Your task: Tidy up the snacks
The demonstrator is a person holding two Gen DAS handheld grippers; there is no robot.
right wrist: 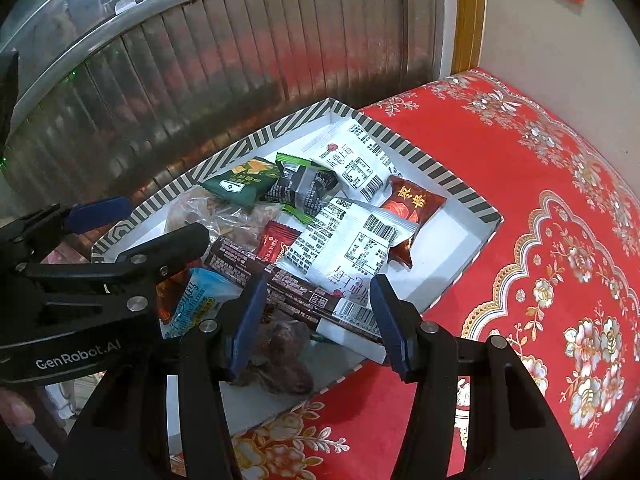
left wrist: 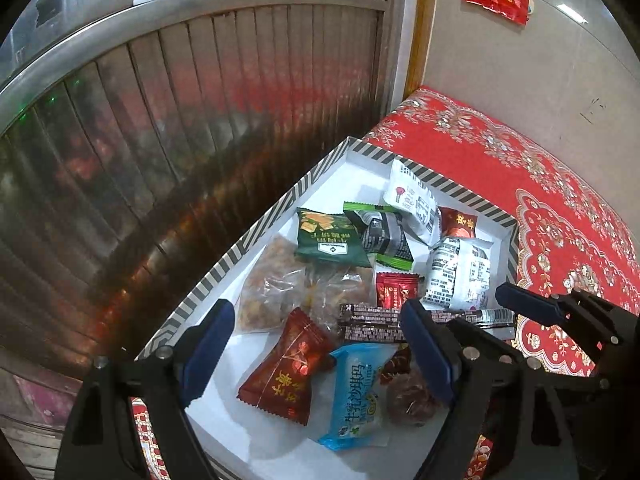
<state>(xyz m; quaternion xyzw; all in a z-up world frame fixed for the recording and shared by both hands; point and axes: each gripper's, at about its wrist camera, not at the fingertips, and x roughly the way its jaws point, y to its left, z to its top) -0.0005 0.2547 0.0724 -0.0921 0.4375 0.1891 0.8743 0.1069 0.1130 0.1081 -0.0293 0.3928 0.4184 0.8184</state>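
Note:
A white box with a striped rim (left wrist: 256, 236) (right wrist: 440, 178) sits on a red cloth and holds several snack packs. Among them are a dark red candy pack (left wrist: 286, 368), a light blue pack (left wrist: 356, 392) (right wrist: 192, 300), a green cracker pack (left wrist: 328, 236) (right wrist: 240, 180), white packs (left wrist: 456, 272) (right wrist: 340, 244) and a long dark bar (left wrist: 384, 320) (right wrist: 276, 280). My left gripper (left wrist: 320, 352) is open above the box's near end, over the red and blue packs. My right gripper (right wrist: 320, 320) is open above the bar's end. Both are empty.
A red floral tablecloth (right wrist: 540, 240) covers the table to the right of the box. A ribbed metal shutter (left wrist: 180, 140) rises close behind and to the left of the box. A beige wall (left wrist: 520, 72) stands at the back right.

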